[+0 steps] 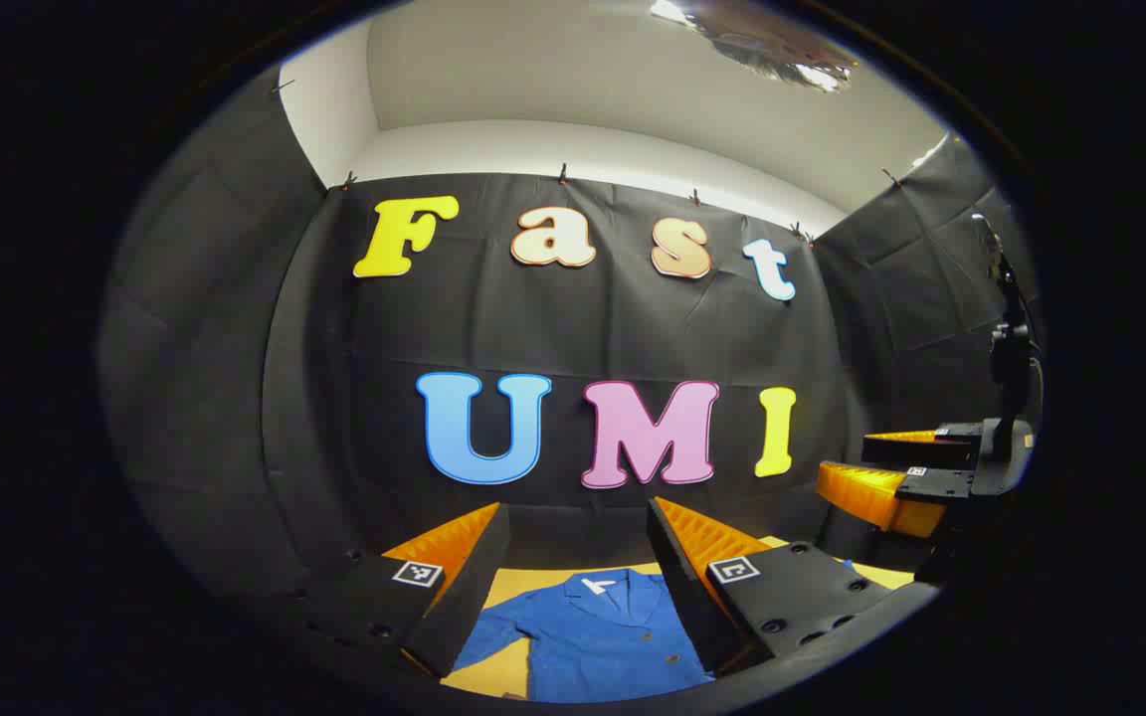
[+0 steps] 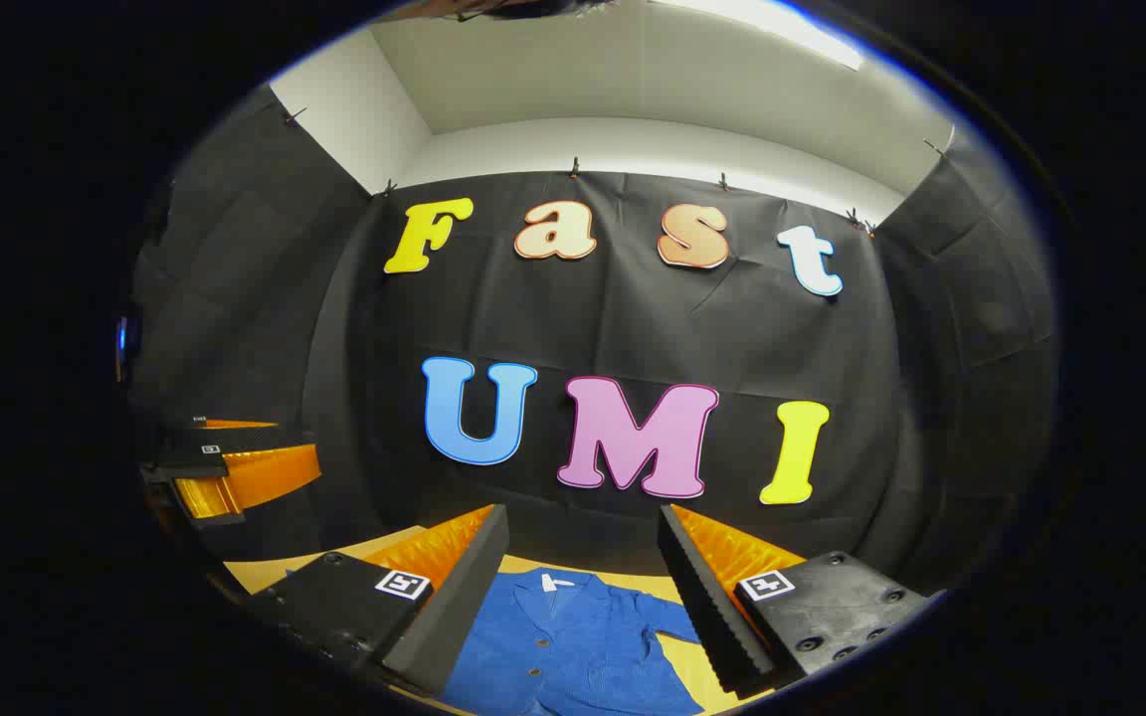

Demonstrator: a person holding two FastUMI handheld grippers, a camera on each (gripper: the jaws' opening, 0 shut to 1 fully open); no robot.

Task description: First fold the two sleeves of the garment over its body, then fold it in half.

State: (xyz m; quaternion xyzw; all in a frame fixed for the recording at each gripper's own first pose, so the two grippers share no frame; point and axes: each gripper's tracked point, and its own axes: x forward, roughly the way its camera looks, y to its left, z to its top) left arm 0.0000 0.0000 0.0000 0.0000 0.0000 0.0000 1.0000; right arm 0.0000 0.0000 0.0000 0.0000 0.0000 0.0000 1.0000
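Left gripper [image 1: 578, 557] and right gripper [image 2: 583, 562], jaws wide and holding nothing, above blue garment [image 1: 598, 636] flat on table [image 1: 488, 671]; no fold apparently begun.

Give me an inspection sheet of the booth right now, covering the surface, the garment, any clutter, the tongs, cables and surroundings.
Surface: yellowish table top, bare around the garment where visible.
Job's things: blue garment lies flat, collar toward the back wall, buttons down the front; one sleeve spread out to the side, not folded over the body; no half fold seen.
Clutter: nothing seen.
Grippers: left tongs open, held above the garment, holding nothing; right tongs open, likewise above it; the right tongs also appear at the edge of the left gripper view.
Cables: nothing seen.
Surroundings: black cloth wall clipped up along its top edge, white wall above it, ceiling light.
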